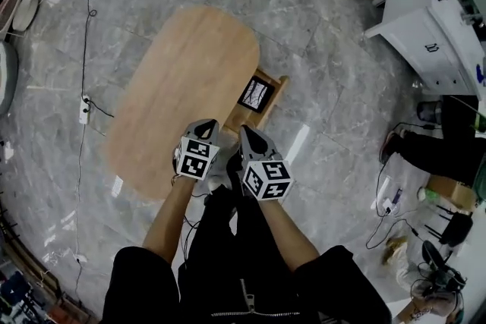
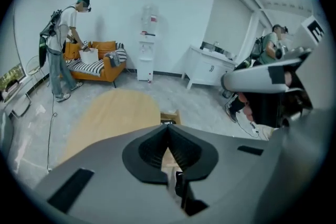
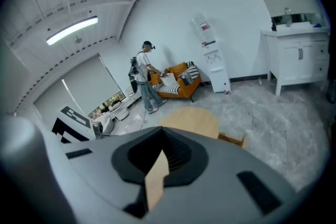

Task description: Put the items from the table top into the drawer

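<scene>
table top (image 1: 190, 80): oval, pale wood, bare from end to end in the head view. nothing is left on it for you to collect.

drawer (image 1: 281, 85): pulled out at the table's right edge and standing open. inside lies a flat, dark-bordered item (image 1: 255, 94) with a light middle. what it is cannot be told, nor whether anything lies under it.

left gripper (image 1: 203, 127): its own view shows the jaws pressed together tip to tip with nothing pinched; only a sliver of table colour shows through the gap behind the tips. you hold it close to your body, above your legs, well apart from the drawer.

right gripper (image 1: 250, 137): jaws likewise closed on each other, with nothing between them. it is held just beside the left one, also well clear of the table.

step in hand: judging by the bare top and the item in the drawer, the loading looks done, and you hold both tools empty.

next move, if any: the drawer is not yet pushed in. closing it calls for you to bring one closed gripper down to the front board, set it against the wood, and push straight in toward the table — a crooked push may jam it. if the task ends at loading, nothing more is needed.
</scene>
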Demonstrator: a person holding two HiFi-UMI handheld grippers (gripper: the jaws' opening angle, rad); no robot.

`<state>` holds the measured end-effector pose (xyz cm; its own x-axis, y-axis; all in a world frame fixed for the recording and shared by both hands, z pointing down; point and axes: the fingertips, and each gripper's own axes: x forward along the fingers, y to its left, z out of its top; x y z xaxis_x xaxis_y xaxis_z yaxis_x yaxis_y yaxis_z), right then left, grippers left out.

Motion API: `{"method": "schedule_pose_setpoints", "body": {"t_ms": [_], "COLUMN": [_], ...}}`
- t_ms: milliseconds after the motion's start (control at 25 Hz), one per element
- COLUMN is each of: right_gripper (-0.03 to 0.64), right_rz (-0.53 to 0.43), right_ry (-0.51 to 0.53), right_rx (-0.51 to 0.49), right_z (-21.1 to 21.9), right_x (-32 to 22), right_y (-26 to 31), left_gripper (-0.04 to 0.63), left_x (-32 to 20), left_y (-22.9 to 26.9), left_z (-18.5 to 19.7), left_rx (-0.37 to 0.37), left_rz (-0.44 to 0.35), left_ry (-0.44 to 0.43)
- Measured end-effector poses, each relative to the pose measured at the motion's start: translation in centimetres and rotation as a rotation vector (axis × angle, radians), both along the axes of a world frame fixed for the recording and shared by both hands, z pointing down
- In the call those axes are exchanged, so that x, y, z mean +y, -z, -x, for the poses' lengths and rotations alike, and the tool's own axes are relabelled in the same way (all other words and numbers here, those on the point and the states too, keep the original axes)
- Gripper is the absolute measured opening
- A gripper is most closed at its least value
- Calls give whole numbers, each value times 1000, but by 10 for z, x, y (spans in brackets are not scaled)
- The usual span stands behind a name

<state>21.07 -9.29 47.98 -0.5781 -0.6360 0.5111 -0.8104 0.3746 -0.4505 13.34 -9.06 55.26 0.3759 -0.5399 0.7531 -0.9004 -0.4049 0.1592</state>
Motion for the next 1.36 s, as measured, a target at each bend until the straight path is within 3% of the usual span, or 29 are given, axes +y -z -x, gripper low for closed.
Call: {"method": "schedule_pose_setpoints", "body": {"t_ms": [280,520,920,1360], "right_gripper": [8,8,8,8], "right_rz": [-128,-195,-292,-368], "right_ry": [97,169,232,259], "right_rx": [21,37,6,12], "right_z": [53,84,104,115], "right_x": [59,99,142,168], "right_y": [93,134,195,224], "left_gripper": [14,14,14,14], "left_x": [65,108,149,166], "left_y": [105,153,203,237], "left_z": [40,66,73,87], "left_rx": [49,93,107,126], "left_rz": [-150,-220,-294,-369], "left_ry": [139,227,271,286]}}
